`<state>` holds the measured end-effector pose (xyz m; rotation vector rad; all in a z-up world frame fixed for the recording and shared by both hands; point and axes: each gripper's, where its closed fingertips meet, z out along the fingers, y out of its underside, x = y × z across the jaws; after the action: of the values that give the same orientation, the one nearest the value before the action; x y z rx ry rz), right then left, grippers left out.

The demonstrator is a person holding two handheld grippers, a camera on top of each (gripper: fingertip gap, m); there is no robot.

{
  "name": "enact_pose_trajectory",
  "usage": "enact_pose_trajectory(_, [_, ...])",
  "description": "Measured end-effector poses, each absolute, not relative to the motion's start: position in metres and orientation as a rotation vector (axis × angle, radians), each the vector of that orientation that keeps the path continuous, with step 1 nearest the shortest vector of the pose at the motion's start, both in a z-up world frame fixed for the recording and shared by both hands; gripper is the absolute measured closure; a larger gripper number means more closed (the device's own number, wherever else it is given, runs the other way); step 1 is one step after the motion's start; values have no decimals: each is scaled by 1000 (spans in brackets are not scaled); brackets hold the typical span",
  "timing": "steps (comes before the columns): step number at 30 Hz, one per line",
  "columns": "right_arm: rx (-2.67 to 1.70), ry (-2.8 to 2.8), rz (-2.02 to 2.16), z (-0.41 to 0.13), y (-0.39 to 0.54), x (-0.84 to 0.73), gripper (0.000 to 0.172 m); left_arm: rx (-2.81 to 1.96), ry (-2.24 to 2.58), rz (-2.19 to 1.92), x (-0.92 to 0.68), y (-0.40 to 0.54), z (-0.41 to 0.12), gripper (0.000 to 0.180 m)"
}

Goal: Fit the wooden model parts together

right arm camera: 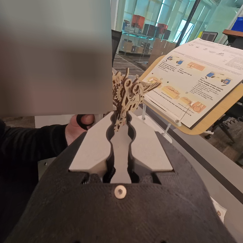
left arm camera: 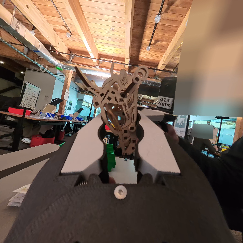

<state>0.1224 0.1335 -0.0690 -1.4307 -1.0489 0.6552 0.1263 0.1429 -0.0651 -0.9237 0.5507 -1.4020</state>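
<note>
both the left gripper (left arm camera: 121, 119) and right gripper (right arm camera: 120, 118) clamp the wooden buggy model (left arm camera: 118, 105); support it firmly, avoiding twisting its thin frame.

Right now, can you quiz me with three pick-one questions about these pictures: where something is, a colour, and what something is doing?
1. Where is the page?
A. rolled up in a gripper
B. on a tilted stand
C. stuck to the ceiling

2. What colour is the bin seen between the left gripper's fingers?
A. green
B. purple
C. orange

3. What is the model doing?
A. lying broken in two
B. hanging from a string
C. standing up between the left gripper's fingers

Answers: B, the page lies open on the slanted wooden stand; A, the bin is bright green; C, the model rises whole from between the fingers.
</note>
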Motion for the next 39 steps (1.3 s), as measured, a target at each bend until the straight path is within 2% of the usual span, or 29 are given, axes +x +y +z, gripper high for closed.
enact_pose_trajectory(2, [-1430,-1032,672,-69,134,120,165,-918,544,-1399,125,142,-63,140])
enact_pose_trajectory(12, [-1429,-975,692,-66,134,113,166,-912,521,-1356,120,143,-59,139])
enact_pose_trajectory(19, [-1434,-935,690,-68,139,112,167,-907,593,-1294,121,138,-62,122])
enact_pose_trajectory(24, [-1430,-943,711,-69,138,111,167,-939,579,-1220,115,145,-62,140])
enact_pose_trajectory(39, [-1408,-950,817,-65,132,109,168,-913,609,-1217,113,139,-60,141])
